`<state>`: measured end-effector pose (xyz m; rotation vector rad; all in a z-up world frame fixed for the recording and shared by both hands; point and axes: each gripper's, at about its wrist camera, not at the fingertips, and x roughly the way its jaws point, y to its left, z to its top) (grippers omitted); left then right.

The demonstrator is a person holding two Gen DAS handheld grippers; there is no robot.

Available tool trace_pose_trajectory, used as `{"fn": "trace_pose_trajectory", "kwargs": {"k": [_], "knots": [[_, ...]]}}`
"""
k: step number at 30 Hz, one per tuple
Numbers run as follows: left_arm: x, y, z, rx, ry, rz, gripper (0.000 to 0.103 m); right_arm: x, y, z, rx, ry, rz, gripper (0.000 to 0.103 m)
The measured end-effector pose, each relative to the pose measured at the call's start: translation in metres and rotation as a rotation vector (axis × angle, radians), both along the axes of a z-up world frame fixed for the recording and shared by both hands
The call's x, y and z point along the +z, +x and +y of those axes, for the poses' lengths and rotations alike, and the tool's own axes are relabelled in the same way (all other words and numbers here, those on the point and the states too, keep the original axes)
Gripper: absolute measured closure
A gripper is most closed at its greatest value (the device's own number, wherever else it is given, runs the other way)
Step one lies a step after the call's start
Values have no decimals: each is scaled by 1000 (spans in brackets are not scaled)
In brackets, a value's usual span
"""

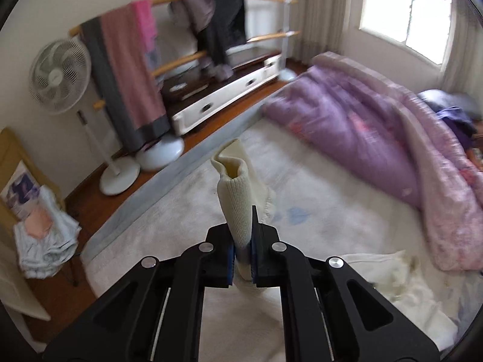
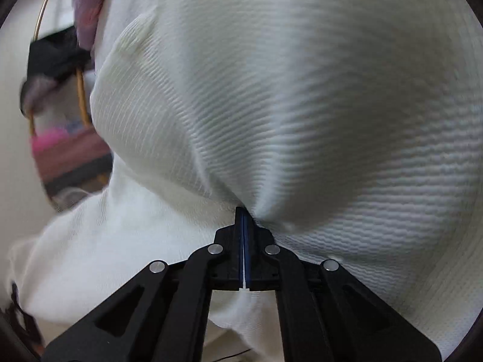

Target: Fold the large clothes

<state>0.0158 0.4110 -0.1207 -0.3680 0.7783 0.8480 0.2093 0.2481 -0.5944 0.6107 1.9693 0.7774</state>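
A cream knitted garment is the cloth in hand. In the left wrist view its ribbed sleeve cuff (image 1: 234, 193) sticks up from my left gripper (image 1: 244, 235), whose jaws are shut on it above the bed. More of the cream garment (image 1: 401, 289) lies crumpled on the bed at the lower right. In the right wrist view the garment's ribbed body (image 2: 302, 105) fills nearly the whole picture, and my right gripper (image 2: 243, 214) is shut on a pinch of that fabric.
A pale bed sheet (image 1: 317, 199) spreads below. A purple and pink quilt (image 1: 362, 126) is bunched along the right. A clothes rack (image 1: 169, 45) with hanging cloths, a fan (image 1: 60, 75) and a white low cabinet (image 1: 229, 93) stand beyond the bed's edge. A chair with laundry (image 1: 45, 241) is at the left.
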Motion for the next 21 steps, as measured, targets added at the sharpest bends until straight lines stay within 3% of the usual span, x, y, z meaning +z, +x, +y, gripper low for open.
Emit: {"fn": "trace_pose_trajectory", "kwargs": {"k": [3,6,11,15,18,20,21], "knots": [[19,39,-50,-135,22,-27,95,12,-9,6,50,-12,-115,103],[27,85,-108,-266,50,-62,95,10,-15,3,0,-11,-69,103],[6,161,-203,-480,-35,-89,95,8,-34,-7,-4,15,-26,103],[-45,213,-293,-625,-78,8,95,2,-48,-28,-56,50,43,103],[-91,234,-340,-705,-112,107,95,-3,-62,-67,-212,135,144,103],[-121,245,-367,-757,-124,165,95,1,-68,-128,-358,155,159,101],[-133,246,-377,-773,-124,182,95,8,-70,-172,-423,120,119,101]]}}
